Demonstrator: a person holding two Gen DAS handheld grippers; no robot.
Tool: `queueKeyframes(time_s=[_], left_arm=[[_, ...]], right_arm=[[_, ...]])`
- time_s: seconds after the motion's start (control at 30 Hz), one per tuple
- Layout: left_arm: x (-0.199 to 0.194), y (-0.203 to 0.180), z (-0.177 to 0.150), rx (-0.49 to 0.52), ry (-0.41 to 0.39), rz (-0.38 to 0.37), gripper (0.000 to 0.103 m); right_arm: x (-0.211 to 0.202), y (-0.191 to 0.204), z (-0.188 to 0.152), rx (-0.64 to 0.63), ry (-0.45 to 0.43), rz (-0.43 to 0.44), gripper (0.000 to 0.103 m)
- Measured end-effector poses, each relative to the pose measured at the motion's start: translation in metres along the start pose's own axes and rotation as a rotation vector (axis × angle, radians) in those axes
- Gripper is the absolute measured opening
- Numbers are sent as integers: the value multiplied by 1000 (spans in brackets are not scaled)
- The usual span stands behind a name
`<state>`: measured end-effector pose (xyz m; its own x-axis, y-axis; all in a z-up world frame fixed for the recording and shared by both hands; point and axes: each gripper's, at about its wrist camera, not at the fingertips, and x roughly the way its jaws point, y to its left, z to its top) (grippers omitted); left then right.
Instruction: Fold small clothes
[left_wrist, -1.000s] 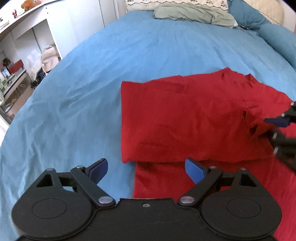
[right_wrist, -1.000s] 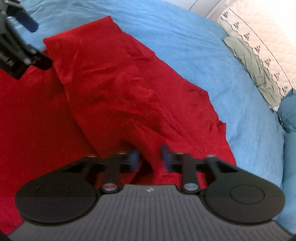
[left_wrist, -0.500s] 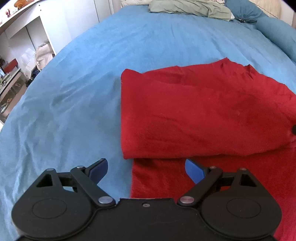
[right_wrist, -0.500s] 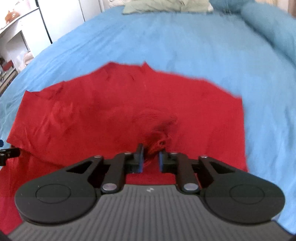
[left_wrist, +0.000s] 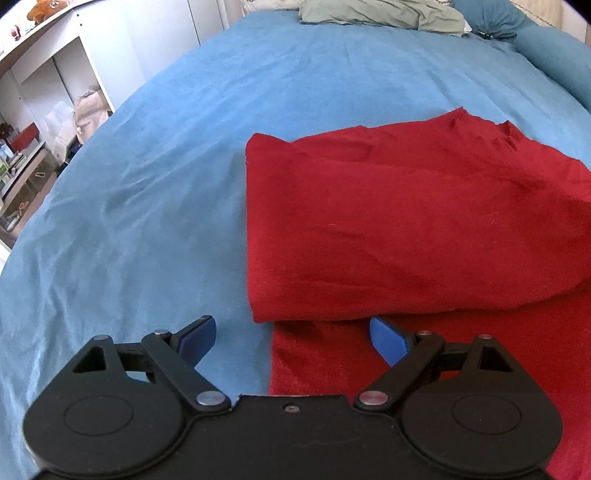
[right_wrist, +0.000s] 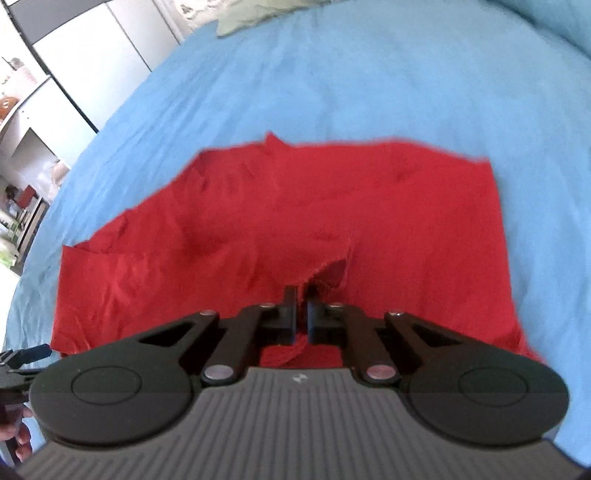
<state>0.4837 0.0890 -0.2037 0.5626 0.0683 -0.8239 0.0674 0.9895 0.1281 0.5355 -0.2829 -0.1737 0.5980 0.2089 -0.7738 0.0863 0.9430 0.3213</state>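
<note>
A red garment (left_wrist: 406, 229) lies partly folded on the blue bedspread (left_wrist: 147, 177), with an upper layer doubled over a lower one. My left gripper (left_wrist: 291, 339) is open and empty, low over the garment's near left corner. In the right wrist view the same red garment (right_wrist: 406, 229) spreads ahead. My right gripper (right_wrist: 301, 306) is shut on a pinched edge of the red cloth and lifts it slightly. The left gripper's tip (right_wrist: 33, 352) shows at that view's lower left edge.
A grey-green cloth (left_wrist: 380, 14) and teal pillows (left_wrist: 546, 51) lie at the head of the bed. White shelving with clutter (left_wrist: 33, 122) stands beyond the bed's left edge. White cupboard doors (right_wrist: 92, 55) stand beyond the bed.
My right gripper has swung round with the pinched cloth, pulling it toward the garment's near edge and out of the left wrist view. The left gripper stays open and has barely moved.
</note>
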Motion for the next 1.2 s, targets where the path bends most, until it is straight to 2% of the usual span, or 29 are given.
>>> queueKeyframes(time_s=[0.1,0.23,0.33,0.5,0.6,0.77,0.97,1.03,1.07,1.1,1.13,1.17,1.2], left_arm=[[-1,-1,-1,3,-6,10,90],[-1,-3,3,-2,-23,30,85],[1,-4,9,-10,-35,45,82],[7,-5,19,-11,-59,88,77],[9,-1,18,-6,-59,137,67],[8,35,2,-204,-11,124,66],[-1,34,-3,-218,12,149,66],[-10,34,-1,-221,35,168,63],[-18,30,1,-206,22,173,62],[-29,26,2,-176,-14,152,63],[-40,20,6,-136,-56,110,70],[-50,13,12,-84,-97,55,80],[-54,6,17,-47,-123,11,83]], right_arm=[[-18,0,17,-21,-69,-29,20],[-45,-12,38,16,-177,-74,20],[-54,-27,42,33,-206,-111,20],[-55,-38,36,46,-185,-123,20],[-58,-41,34,58,-191,-120,20],[-51,-44,31,82,-154,-121,20],[-29,-57,7,92,-37,-184,22],[-26,-62,-2,84,-13,-233,28],[-30,-63,-7,78,-14,-254,44],[-35,-63,-9,69,-28,-268,70],[-42,-60,-11,57,-57,-268,82],[-51,-56,-12,37,-106,-253,99],[-58,-52,-13,15,-147,-220,102]])
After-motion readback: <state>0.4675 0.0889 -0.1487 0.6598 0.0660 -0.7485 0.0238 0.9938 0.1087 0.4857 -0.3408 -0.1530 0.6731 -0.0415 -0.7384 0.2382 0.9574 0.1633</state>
